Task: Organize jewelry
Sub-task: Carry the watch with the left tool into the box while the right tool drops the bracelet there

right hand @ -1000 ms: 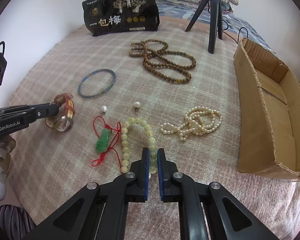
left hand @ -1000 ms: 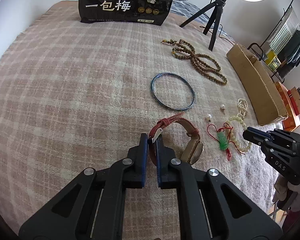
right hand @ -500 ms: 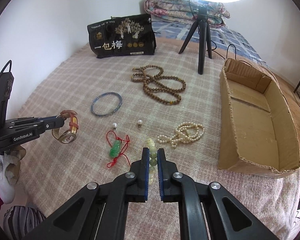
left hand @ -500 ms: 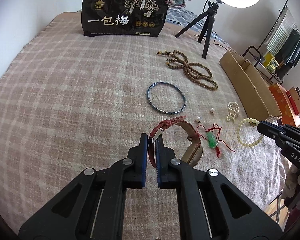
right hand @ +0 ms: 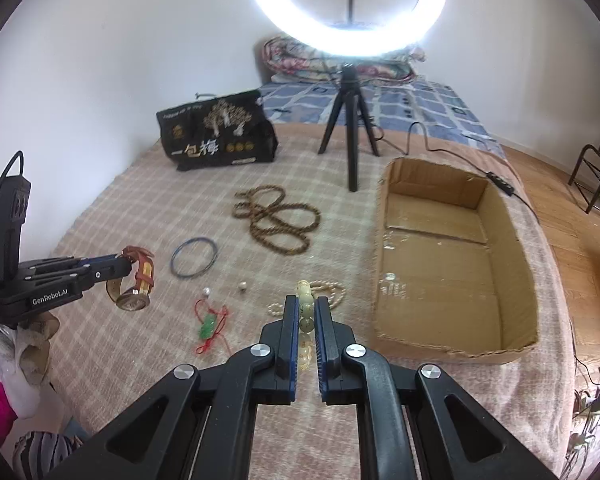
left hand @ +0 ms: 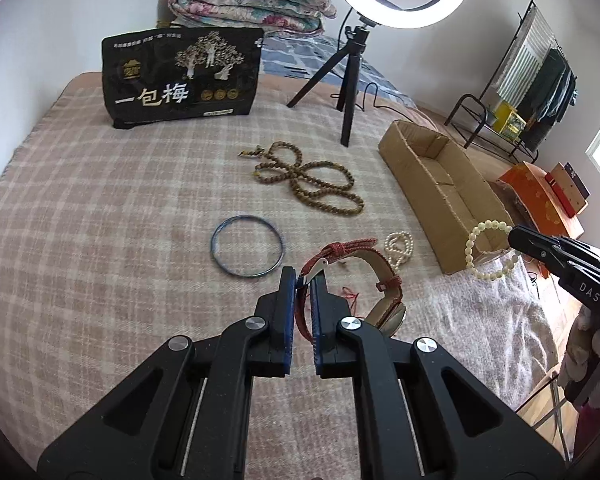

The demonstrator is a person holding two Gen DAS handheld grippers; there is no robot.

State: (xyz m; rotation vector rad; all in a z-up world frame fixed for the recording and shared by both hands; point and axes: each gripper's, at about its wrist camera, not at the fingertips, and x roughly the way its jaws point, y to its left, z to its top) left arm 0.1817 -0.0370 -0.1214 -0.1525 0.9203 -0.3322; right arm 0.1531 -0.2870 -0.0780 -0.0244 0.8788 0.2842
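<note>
Red-strapped wristwatch [left hand: 374,280] we found clamped in the left gripper [left hand: 303,280]; right gripper [right hand: 307,308], lower centre, gripped a pale bead bracelet [right hand: 305,312].

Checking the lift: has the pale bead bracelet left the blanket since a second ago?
Yes. The bracelet, clamped in the right gripper, has risen off the blanket toward the cardboard box.

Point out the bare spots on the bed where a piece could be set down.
Free: the plaid blanket left of the blue bangle, up to the black bag; the cardboard box floor. Crowded: between bangle, wooden bead necklace and box.
</note>
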